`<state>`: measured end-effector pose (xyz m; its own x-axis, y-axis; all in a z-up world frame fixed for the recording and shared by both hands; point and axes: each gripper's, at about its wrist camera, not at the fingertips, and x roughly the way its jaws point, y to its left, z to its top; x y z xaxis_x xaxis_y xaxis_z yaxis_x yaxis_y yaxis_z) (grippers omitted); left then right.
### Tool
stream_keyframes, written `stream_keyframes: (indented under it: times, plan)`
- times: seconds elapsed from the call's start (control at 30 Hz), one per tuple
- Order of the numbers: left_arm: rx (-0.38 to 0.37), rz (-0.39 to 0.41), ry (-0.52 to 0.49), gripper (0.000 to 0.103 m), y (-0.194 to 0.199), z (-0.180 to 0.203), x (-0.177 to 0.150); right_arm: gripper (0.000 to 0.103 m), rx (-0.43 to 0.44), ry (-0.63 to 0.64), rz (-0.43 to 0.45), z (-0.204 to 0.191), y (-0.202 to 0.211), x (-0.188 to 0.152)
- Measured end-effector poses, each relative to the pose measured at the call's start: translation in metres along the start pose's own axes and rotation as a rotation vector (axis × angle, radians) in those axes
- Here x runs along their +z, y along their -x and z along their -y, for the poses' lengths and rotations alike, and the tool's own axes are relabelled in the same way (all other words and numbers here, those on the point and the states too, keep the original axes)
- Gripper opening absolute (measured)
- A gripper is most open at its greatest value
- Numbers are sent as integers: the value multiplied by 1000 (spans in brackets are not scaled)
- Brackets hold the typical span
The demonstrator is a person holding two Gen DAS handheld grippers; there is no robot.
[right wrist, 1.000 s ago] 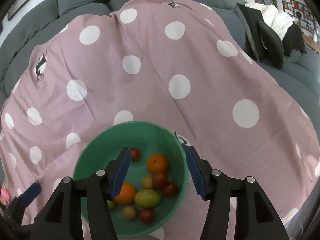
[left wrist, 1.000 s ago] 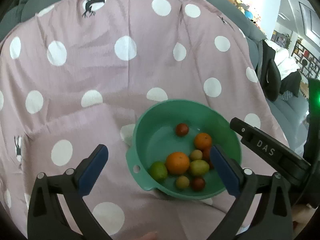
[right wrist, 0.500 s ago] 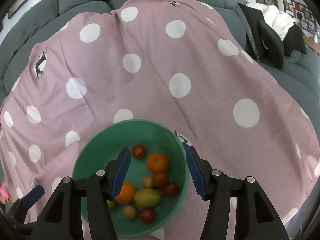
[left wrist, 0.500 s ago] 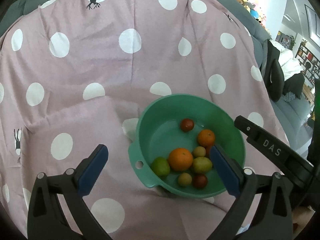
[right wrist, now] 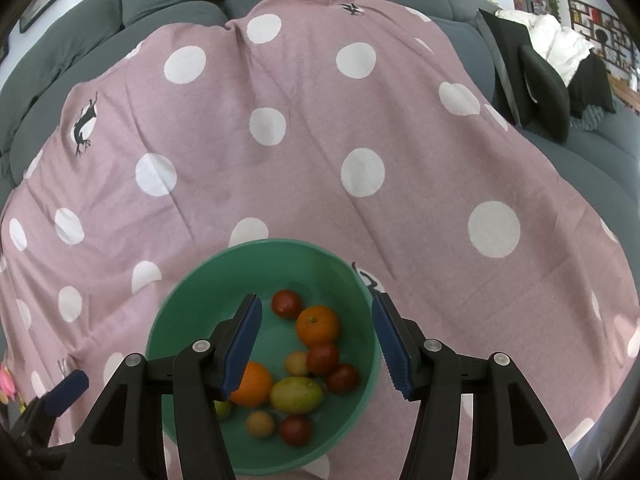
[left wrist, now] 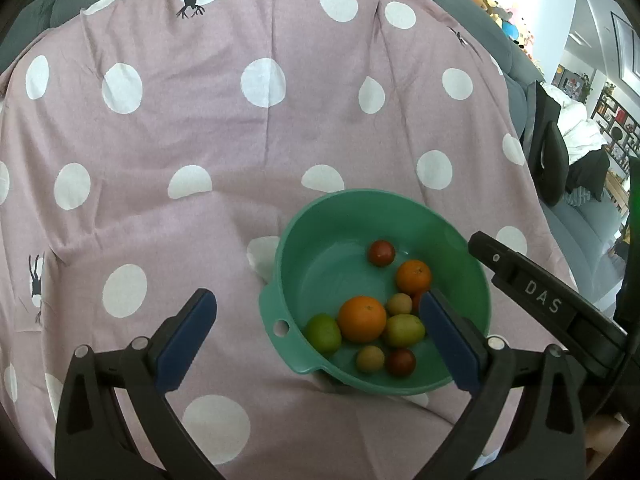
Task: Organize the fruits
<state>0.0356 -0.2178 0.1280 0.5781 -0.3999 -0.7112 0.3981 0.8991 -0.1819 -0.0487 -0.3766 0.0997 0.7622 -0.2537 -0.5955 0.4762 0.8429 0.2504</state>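
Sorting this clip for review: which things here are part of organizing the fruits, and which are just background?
Part of the job:
- green bowl
- oranges
- tomatoes
- green fruit
- left gripper
- right gripper

Just around:
- dotted blanket
- grey sofa
- plush toys

Home living room, grey sofa [right wrist: 540,168] draped in pink polka-dot blanket [right wrist: 312,160], plush toys [left wrist: 500,16] along sofa back, framed pictures [left wrist: 624,52] on wall, cluttered shelves [right wrist: 600,20] behind
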Motion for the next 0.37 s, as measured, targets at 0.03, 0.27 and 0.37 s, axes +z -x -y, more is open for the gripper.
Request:
stream_keyframes:
  times: [0.03,0.27,0.37]
  plan:
    - [-1,1,0,102,0,0,0,58,0,1,0,-1,0,1]
    - [5,0,-5,102,1,-2,-1,58,-1,3,0,-1,0,1]
    - [13,7,-11,102,6,-4,-3,58,-1,7,6,-2,1,1]
